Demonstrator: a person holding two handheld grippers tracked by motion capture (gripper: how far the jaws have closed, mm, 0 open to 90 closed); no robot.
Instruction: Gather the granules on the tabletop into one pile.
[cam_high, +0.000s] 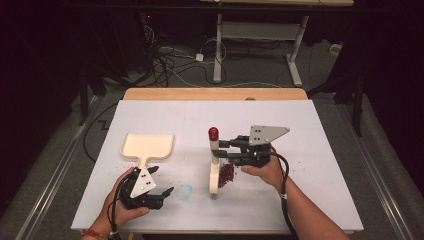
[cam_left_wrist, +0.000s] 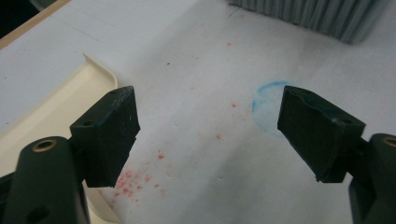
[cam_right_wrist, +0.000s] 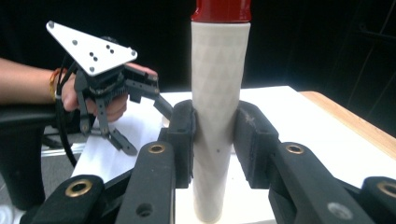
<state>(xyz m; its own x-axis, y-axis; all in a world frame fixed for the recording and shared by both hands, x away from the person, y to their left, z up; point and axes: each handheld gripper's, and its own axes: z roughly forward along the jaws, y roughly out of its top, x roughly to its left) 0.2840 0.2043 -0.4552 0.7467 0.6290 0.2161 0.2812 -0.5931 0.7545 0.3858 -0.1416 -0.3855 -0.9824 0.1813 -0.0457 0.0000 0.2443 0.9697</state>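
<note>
Black jaws of the right gripper (cam_right_wrist: 215, 144) pinch the cream brush handle with red cap (cam_right_wrist: 217, 107), sweeping red crumbs (cam_high: 226, 175); the left gripper (cam_high: 161, 183) waits spread beside the cream plastic dustpan (cam_high: 148, 146).

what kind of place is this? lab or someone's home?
Most likely a lab or recording studio, not a home: a white-covered table ringed by black curtains, loose cables on grey carpet, and a hand-held right gripper shut on a brush handle.
</note>
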